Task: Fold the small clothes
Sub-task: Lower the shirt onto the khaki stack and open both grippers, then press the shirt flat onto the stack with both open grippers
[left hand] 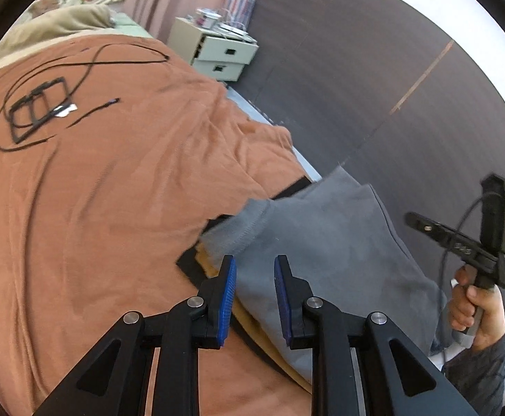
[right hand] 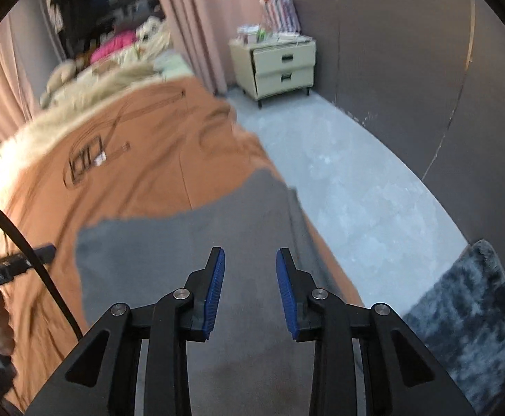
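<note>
A grey garment (left hand: 321, 228) lies on top of a small stack on the orange-brown bedspread (left hand: 114, 190), hanging over the bed's edge. Under it show a mustard-yellow layer (left hand: 211, 267) and a black layer (left hand: 187, 266). My left gripper (left hand: 254, 263) hovers over the grey garment's left edge, open, nothing between its blue pads. My right gripper (right hand: 250, 256) is open above the same grey garment (right hand: 183, 242), its pads also bare. In the left wrist view a person's hand (left hand: 477, 308) holds the right gripper (left hand: 412, 217) beyond the garment's right side.
A black cable and a black frame (left hand: 37, 107) lie on the bedspread further up. Pillows and bedding (left hand: 62, 20) fill the far end. A cream nightstand (right hand: 280, 66) stands by the dark wall. A dark fluffy rug (right hand: 470, 319) lies on the grey floor (right hand: 339, 173).
</note>
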{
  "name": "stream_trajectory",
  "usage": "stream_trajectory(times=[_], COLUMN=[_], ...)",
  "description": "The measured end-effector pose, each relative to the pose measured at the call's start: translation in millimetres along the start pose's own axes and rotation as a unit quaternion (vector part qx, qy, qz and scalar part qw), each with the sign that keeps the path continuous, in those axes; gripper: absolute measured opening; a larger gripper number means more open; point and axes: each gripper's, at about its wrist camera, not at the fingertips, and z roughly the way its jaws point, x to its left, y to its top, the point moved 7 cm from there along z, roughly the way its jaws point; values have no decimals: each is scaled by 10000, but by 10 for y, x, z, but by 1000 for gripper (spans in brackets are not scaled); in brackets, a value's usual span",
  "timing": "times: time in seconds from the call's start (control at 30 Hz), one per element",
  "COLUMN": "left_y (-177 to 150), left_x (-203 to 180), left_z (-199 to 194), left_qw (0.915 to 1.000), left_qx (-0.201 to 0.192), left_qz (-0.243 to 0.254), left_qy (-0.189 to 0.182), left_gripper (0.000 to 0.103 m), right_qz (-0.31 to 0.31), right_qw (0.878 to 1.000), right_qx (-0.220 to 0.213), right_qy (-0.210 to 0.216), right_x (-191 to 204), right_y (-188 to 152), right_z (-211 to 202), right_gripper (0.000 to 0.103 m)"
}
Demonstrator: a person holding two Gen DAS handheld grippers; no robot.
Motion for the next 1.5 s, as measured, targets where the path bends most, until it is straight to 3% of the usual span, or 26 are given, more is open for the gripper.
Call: stream_trajectory(times=[0.27, 0.4, 0.53, 0.67, 0.77, 0.9, 1.03, 1.3, 1.5], left_y=[161, 213, 198, 178, 206, 183, 129, -204, -448], left_x=[-78, -20, 155, 319, 352, 265, 84, -271, -495], left_z=[445, 742, 954, 1080, 1127, 996, 770, 612, 476], left_qw=[9991, 9986, 9982, 9986, 9981, 9958, 9962, 9968, 9967], left_qx=[211, 296, 293, 265, 305, 261, 100, 375, 419], left_qz=[338, 366, 166, -141, -105, -32, 166, 277, 371], left_qy=[129, 250, 497, 428, 533, 881, 848, 645, 586], left_gripper=[23, 23, 23, 23, 23, 24, 24, 30, 53], right_qz=[296, 518, 580, 602, 625, 642, 367, -1, -89], right_qw=[9976, 9955, 9943, 9937, 9924, 9923, 9966, 9984, 9989], right_qx=[446, 598, 677, 706, 778, 776, 480, 301, 231], right_qy=[-443, -526, -592, -629, -715, -717, -564, -482, -389], right_x=[-154, -207, -197, -170, -177, -138, -127, -284, -396], right_y=[581, 767, 812, 767, 780, 861, 802, 251, -237], right_z=[526, 854, 1172, 1330, 1462, 1320, 863, 156, -222], right_gripper=[23, 13, 12, 12, 11, 11, 11, 11, 11])
